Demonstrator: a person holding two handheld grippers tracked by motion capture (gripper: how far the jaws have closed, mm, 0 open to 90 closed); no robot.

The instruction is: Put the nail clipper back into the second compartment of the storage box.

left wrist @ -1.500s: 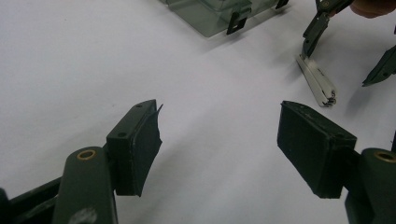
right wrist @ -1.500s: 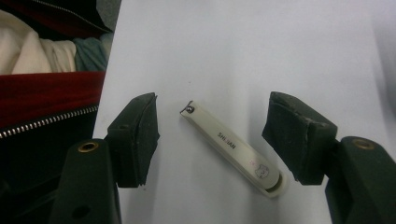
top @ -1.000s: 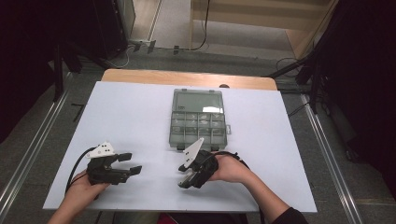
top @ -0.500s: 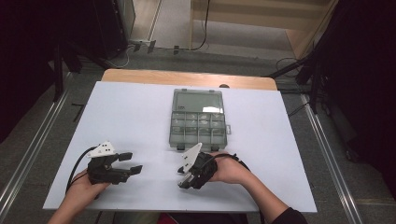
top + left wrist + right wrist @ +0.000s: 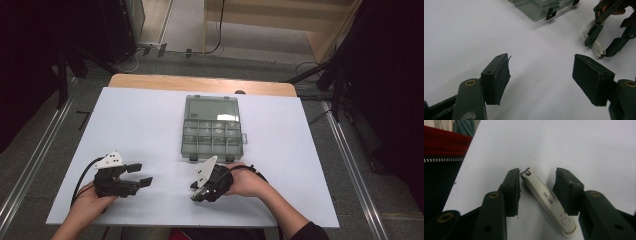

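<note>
Grab step right now, by the look of it: right gripper (image 5: 537,192) down low over a nail clipper (image 5: 549,205), jaws spread either side of it but not pinching yet. Left-hand pad maybe just brushing the clipper's edge, hard to call; clear gap on the other side. Clipper flat on the white surface (image 5: 150,125), near the front edge, lying slantwise between the jaws. Also visible from the left gripper view as a pale sliver (image 5: 595,46) under the far gripper.

Next move, best guess: squeeze shut across the narrow sides, probably with a small twist first so the pads meet the long edges square instead of on the slant. Then lift and likely carry to the organizer box (image 5: 212,130) just beyond, open with lid flat back. Slip risk looks real.

Left gripper (image 5: 541,75) wide open, holding nothing, parked near the front left of the surface, well apart from the box.

Materials: clipper cream-white and glossy, slim and long, rounded tail end, small metal rivet at the head, printed lettering and a tiny cartoon face on top. Probably slick. Pads black, matte, rubbery, a bit frayed at the edges. Box smoky clear plastic, gridded into small compartments, dark latches on the front. Surface smooth, plain, matte.
</note>
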